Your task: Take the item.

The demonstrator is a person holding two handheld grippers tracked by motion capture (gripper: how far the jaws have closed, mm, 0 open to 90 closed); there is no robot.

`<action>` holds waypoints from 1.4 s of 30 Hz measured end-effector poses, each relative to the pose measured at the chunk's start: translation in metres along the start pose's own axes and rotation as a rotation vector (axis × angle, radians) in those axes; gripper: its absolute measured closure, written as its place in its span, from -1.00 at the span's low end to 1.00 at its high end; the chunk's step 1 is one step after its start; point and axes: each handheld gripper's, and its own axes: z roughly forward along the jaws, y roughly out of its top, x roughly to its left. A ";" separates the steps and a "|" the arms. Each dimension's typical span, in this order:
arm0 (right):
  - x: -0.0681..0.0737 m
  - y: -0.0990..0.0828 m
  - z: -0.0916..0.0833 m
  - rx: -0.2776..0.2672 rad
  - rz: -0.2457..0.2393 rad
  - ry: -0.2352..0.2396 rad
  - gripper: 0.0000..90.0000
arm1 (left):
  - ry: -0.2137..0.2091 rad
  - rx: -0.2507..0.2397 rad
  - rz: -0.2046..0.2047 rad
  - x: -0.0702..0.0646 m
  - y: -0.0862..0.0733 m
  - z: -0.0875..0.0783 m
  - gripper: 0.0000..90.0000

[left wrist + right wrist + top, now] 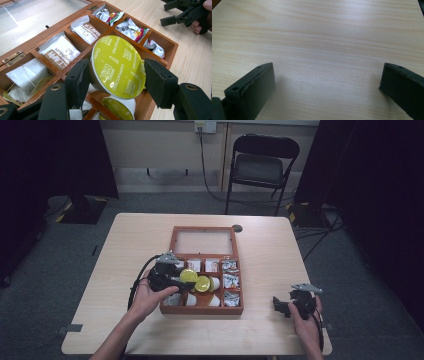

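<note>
On the pale wooden table (125, 270), the open brown wooden compartment box (172, 242) already held sachets. The left gripper (115, 82) was clamped on a yellow-green foil-lidded coffee capsule (117, 66) above the box, not yet placed. The right gripper (327, 82) rested aside, jaws apart and empty.

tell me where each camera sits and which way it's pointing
High view: fixed above the person's side, looking forward and down on the pale wooden table and the brown wooden compartment box; both forearms and hands enter from below.
Left gripper view: rides the left gripper, looking along its black jaws clamped on a yellow-green foil-lidded coffee capsule above the box.
Right gripper view: rides the right gripper, jaws apart, facing bare tabletop.
Shared: the high and left gripper views both show the box, capsule and right gripper.
</note>
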 end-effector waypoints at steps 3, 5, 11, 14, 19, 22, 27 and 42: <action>0.000 0.000 0.000 0.000 0.000 0.000 -1.00 | 0.003 -0.006 -0.002 0.000 0.000 -0.003 -0.13; 0.000 0.000 0.000 0.000 0.000 0.000 -1.00 | 0.003 -0.007 0.000 0.000 0.000 -0.004 -0.13; 0.000 0.000 0.000 0.000 -0.001 0.001 -1.00 | 0.006 -0.010 0.005 -0.001 -0.001 -0.008 -0.13; 0.000 0.000 0.000 0.000 -0.002 0.003 -1.00 | 0.012 -0.005 0.009 -0.001 -0.002 -0.009 -0.13; -0.001 0.000 0.000 0.001 -0.006 0.008 -1.00 | 0.035 -0.022 -0.004 0.004 -0.003 -0.016 -0.13; -0.001 0.000 0.000 0.001 -0.006 0.009 -1.00 | 0.039 -0.029 -0.012 0.006 -0.004 -0.019 -0.13; -0.001 0.001 0.001 0.001 -0.008 0.010 -1.00 | 0.053 -0.049 -0.037 0.013 -0.007 -0.027 -0.13; -0.001 0.001 0.001 0.001 -0.007 0.010 -1.00 | 0.102 -0.053 -0.061 0.025 -0.013 -0.032 -0.13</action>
